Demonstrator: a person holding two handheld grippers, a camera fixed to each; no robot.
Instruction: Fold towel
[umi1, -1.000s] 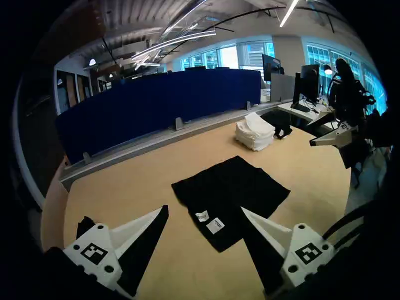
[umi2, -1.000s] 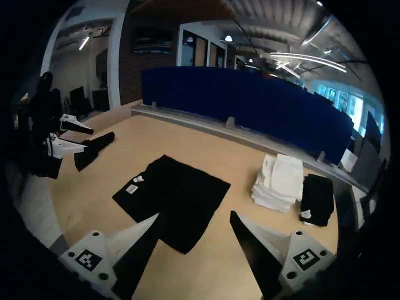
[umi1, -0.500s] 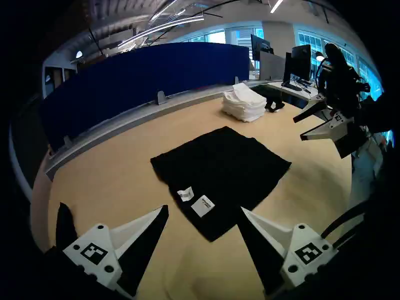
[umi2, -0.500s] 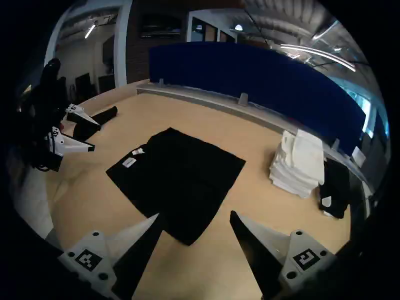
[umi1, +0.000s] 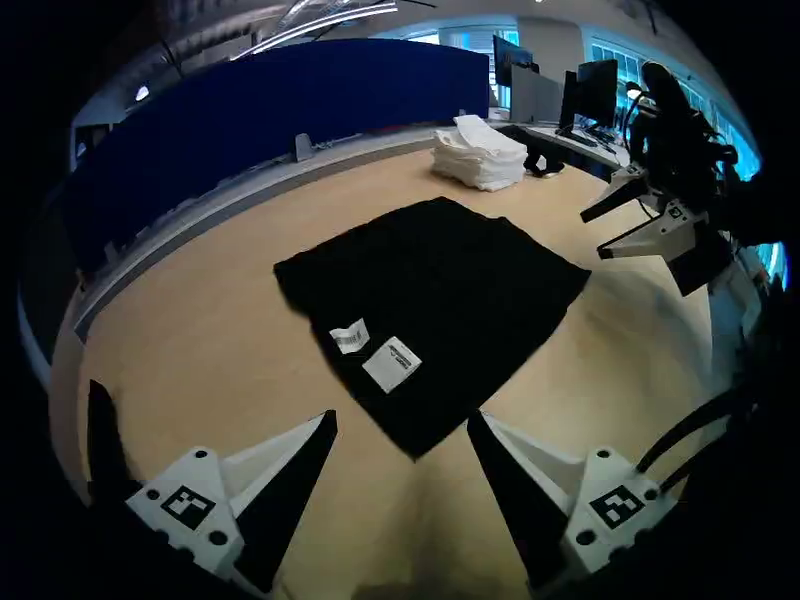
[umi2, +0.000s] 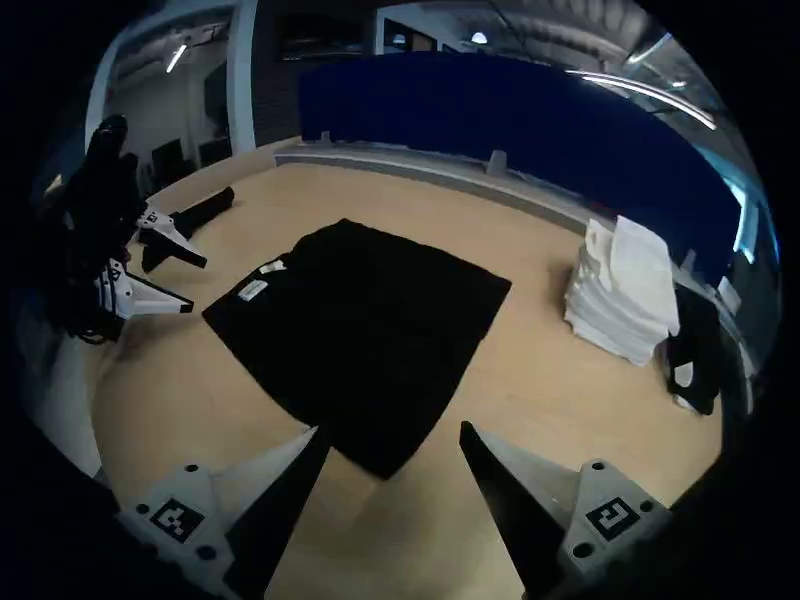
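Both grippers have dropped closer to the table since the earlier frames, and the towel's near edge now reaches in between each pair of fingers.

The left gripper (umi1: 400, 418) is spread wide and grips nothing. In the left gripper view, a corner of the black towel (umi1: 440, 290) points into the gap between its fingertips; whether they touch the cloth I cannot tell. The right gripper (umi2: 392, 430) is spread just as wide and is also empty. In the right gripper view, another corner of the towel lies in the gap between its fingers.

The towel lies flat in the middle of the wooden table (umi1: 200, 320), set cornerwise to both cameras. Two white tags (umi1: 391, 363) lie on it near the edge on the left gripper's side.

In the left gripper view the right gripper hangs over the table's far right side, beyond the towel. In the right gripper view the left gripper is at the far left, likewise clear of the cloth.

Farther back, a stack of white towels (umi2: 620, 290) sits near the table's far edge, with a folded black cloth (umi2: 695, 350) just beside it. A black bundle (umi2: 190, 215) lies on the table's left end, beyond the left gripper. A blue divider (umi1: 280, 100) runs along the back of the table.
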